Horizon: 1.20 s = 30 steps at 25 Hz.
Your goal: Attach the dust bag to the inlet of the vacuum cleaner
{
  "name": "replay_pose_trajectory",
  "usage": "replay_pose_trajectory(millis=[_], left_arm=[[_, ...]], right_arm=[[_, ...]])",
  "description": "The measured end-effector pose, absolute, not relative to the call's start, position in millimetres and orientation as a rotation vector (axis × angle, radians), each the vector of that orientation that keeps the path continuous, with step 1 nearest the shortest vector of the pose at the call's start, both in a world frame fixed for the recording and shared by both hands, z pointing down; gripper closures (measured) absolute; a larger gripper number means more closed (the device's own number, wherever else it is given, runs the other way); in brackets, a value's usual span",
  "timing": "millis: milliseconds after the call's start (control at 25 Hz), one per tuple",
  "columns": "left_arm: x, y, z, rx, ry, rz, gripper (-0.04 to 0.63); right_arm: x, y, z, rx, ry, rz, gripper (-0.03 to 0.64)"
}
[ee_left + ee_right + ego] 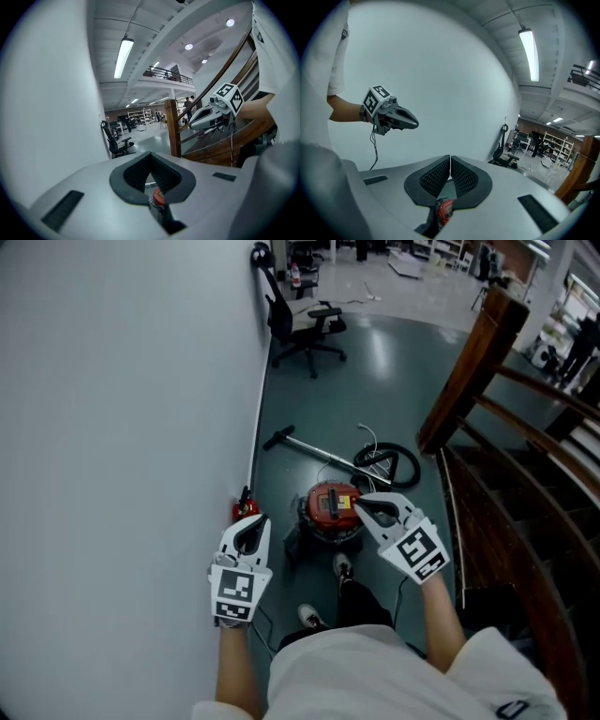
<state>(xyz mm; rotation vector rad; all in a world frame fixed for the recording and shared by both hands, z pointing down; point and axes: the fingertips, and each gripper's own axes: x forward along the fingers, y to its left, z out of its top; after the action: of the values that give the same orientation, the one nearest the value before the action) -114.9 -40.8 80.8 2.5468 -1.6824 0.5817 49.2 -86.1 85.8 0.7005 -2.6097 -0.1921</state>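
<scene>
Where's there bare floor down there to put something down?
The broad floor between the office chair and the wand lies bare, out to the wooden railing. Around the vacuum cleaner it is crowded: coiled hose, the person's feet, and a red object by the wall.

Dim, ceiling-lit frames; fisheye-warped gripper views.

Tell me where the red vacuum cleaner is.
In the head view, the vacuum cleaner sits on the floor near centre, just ahead of the person's shoe, its hose coiled behind.
</scene>
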Motion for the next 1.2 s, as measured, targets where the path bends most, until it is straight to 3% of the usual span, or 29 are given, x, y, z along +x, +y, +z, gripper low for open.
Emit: replay_pose_trajectory(millis=[760,1200], left_arm=[[-106,-18,2,2.672,-1.713,0.857,0.594],[-100,-8,-45,2.754,-1.803,0.793,0.594]], right_arm=[[38,-54,-26,0.744,-2.653,-0.419,0.588],[30,-35,-53,0.721,-2.66,-0.498,0.588]])
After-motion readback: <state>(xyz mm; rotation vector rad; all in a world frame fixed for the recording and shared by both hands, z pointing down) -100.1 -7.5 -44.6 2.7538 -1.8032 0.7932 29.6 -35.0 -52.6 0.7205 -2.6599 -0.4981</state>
